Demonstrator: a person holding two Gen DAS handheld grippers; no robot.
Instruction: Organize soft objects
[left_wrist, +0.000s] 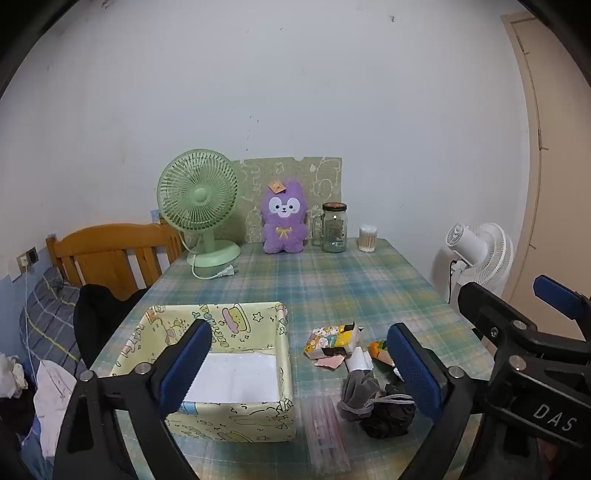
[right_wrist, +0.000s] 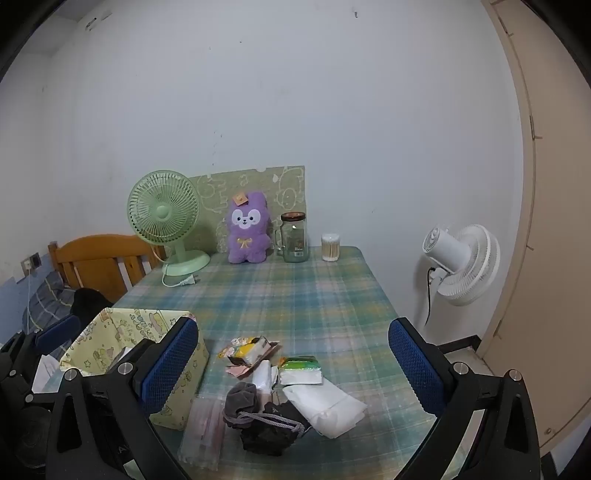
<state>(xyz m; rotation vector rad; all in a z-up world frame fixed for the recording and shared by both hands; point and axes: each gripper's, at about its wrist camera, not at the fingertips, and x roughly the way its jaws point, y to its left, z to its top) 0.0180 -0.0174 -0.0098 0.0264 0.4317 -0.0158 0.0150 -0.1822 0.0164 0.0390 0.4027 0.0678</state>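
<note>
Currently both hand-held grippers, left (left_wrist: 299, 369) and right (right_wrist: 293, 363), gape wide, holding nothing. Soft pile (right_wrist: 273, 391) sits at table (right_wrist: 314, 295) near edge, just right of box (left_wrist: 221, 373). Far edge: fan (left_wrist: 197, 203), plush (left_wrist: 282, 221), jar (left_wrist: 333, 229).

left wrist cam: low over the near edge of the plaid-cloth worktop (left_wrist: 332, 280), facing the back wall, sat left over the yellow cartoon-print box (left_wrist: 258, 321) | right wrist cam: same heading, a bit further right | both catch the purple plush bunny (right_wrist: 246, 232) and pale green desk fan (right_wrist: 164, 218)
</note>
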